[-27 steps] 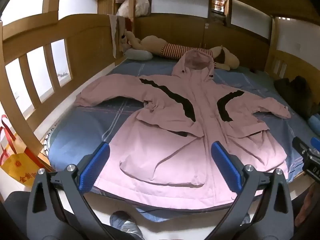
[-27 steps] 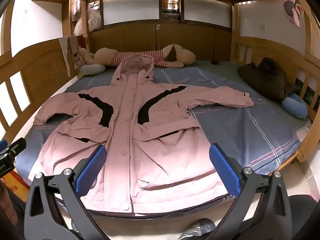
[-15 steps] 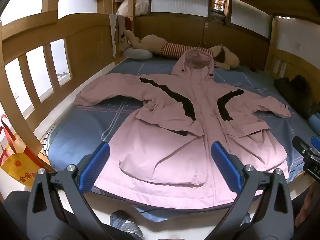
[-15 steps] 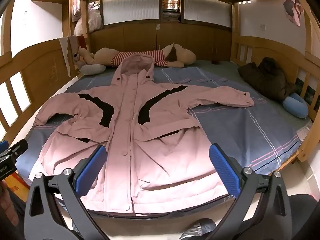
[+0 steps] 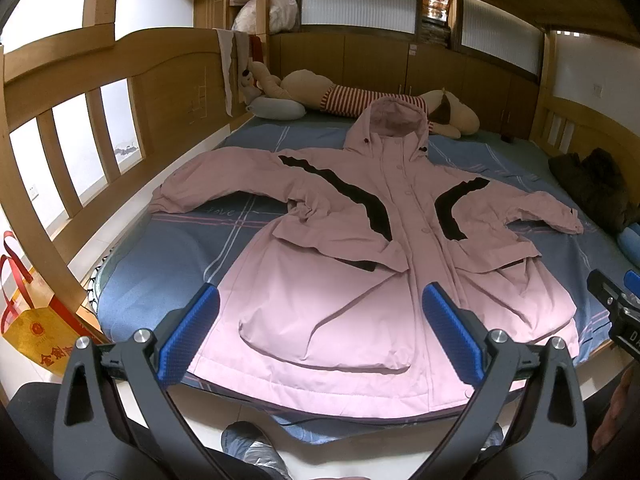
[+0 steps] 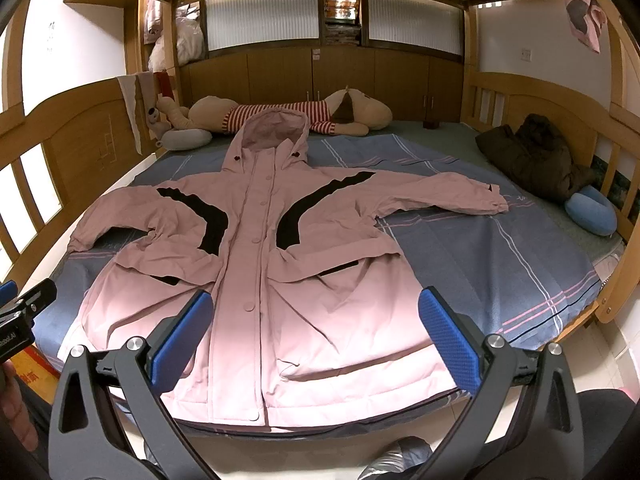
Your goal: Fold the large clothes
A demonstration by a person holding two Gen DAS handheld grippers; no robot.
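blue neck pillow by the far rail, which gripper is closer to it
Right. The right gripper hangs open over the coat's hem on the blue neck pillow's side; the left gripper is open, farther across.

Wooden bunk frame (image 5: 72, 92), cabinets (image 6: 320, 76); frosted windows (image 6: 262, 16), tiled floor (image 6: 624, 344)

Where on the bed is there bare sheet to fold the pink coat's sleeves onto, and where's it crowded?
Bare sheet lies below the right sleeve, between the pink coat and the bed rail. A smaller patch sits under the left sleeve. Crowded: the plush dog at the head, and the dark jacket and blue pillow far right.
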